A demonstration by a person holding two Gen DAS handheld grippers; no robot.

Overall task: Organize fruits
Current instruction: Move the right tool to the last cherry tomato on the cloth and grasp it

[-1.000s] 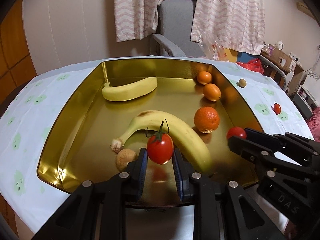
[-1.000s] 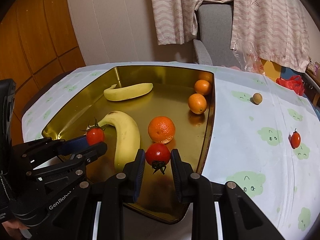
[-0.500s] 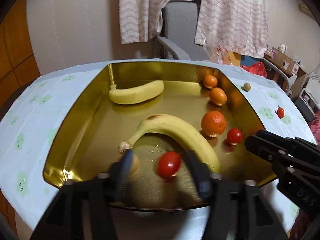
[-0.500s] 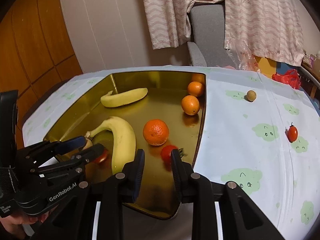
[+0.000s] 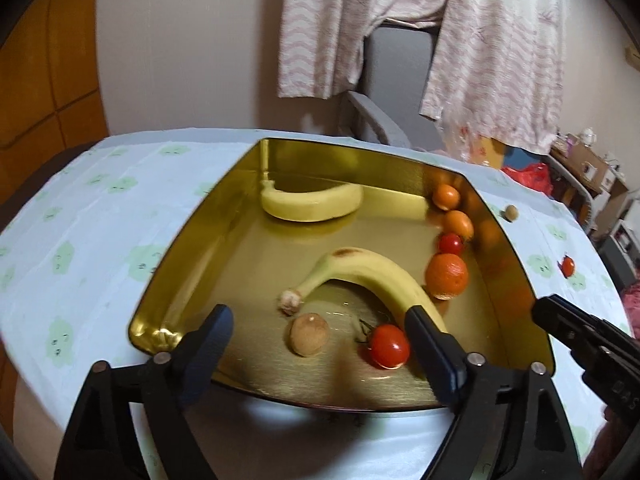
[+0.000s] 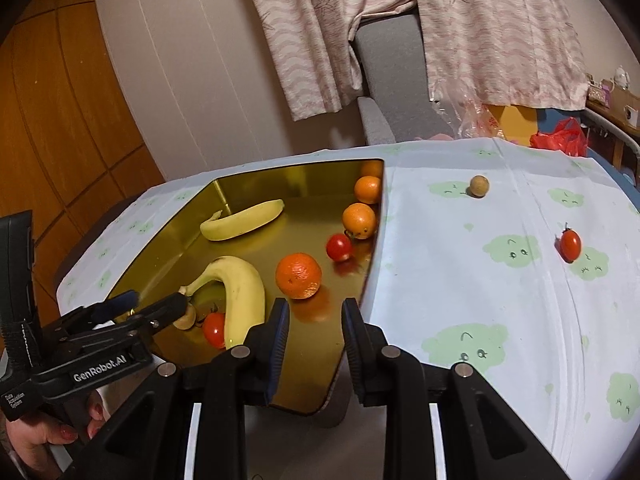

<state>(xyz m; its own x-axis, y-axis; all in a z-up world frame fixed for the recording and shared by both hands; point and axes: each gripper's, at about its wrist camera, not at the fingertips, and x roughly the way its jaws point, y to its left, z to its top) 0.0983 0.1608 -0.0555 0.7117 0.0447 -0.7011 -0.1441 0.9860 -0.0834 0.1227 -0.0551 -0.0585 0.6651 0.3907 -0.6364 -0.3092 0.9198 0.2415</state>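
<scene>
A gold tray holds two bananas, a big orange, two small oranges and a brown round fruit. My left gripper hangs over the tray's near end, its jaws opening wide. A red tomato lies on the tray floor between the fingers, and no pad touches it. A second tomato rests by the small oranges. My right gripper is shut to a narrow gap with nothing in it, above the tray's near right corner.
On the cloud-print tablecloth right of the tray lie a third tomato and a small brown fruit. A grey chair draped with pink cloth stands behind the table. A hand holds the left gripper.
The left jaws opened and their tomato dropped onto the tray by the brown fruit. The right gripper's tomato fell and rolled back to the small oranges. Both grippers drew back.
</scene>
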